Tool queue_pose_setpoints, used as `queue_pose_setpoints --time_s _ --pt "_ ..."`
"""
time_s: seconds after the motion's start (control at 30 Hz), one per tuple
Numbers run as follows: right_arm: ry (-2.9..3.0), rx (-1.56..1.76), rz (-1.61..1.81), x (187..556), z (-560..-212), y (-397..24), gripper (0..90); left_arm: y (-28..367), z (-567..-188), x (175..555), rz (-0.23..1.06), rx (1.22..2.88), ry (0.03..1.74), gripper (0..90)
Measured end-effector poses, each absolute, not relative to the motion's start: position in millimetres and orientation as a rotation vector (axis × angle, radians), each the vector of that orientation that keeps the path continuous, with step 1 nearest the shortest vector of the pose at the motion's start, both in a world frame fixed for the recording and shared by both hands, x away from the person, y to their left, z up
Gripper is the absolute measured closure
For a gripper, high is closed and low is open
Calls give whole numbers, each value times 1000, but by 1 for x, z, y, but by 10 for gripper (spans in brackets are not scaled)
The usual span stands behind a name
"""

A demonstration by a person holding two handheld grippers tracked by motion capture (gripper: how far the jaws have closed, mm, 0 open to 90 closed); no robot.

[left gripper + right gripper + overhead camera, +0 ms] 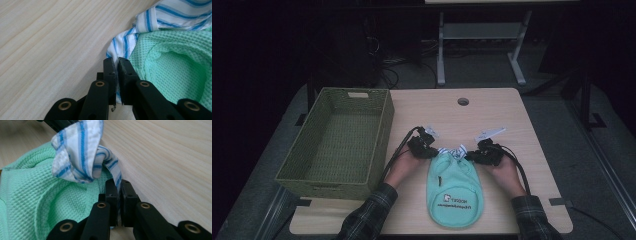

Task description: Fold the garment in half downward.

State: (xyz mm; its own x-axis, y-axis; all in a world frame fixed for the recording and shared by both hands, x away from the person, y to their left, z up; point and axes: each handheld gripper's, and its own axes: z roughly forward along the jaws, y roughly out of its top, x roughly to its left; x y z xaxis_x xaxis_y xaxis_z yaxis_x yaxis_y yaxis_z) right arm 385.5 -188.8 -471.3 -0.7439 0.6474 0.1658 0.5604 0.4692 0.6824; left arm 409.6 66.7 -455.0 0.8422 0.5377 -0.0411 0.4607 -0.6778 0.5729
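A mint-green waffle-knit garment (455, 192) with a white printed label lies flat on the wooden table (492, 110), its blue-and-white striped trim (452, 151) at the far end. My left gripper (432, 151) is at the trim's left corner. In the left gripper view that gripper (117, 60) is shut on the striped trim's edge (122, 45), beside the green cloth (175, 65). My right gripper (472, 156) is at the trim's right corner. The right gripper view has that gripper (117, 182) shut on a striped strip (116, 172), with bunched trim (77, 152) above the green cloth (30, 195).
A large green woven basket (384, 130) stands on the table's left side, close to my left hand. A round cable hole (463, 101) sits near the far edge. Bare tabletop lies beyond the garment and to its right.
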Motion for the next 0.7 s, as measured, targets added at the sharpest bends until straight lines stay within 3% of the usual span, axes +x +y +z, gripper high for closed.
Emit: queue_pose_setpoints --time_s 0.2,0.7 --pt "2590 1084 1152 388 -468 -194 864 68 -451 409 166 2428 734 859" --pt "2519 1033 1225 387 -436 -205 862 70 -413 399 284 2309 693 857"
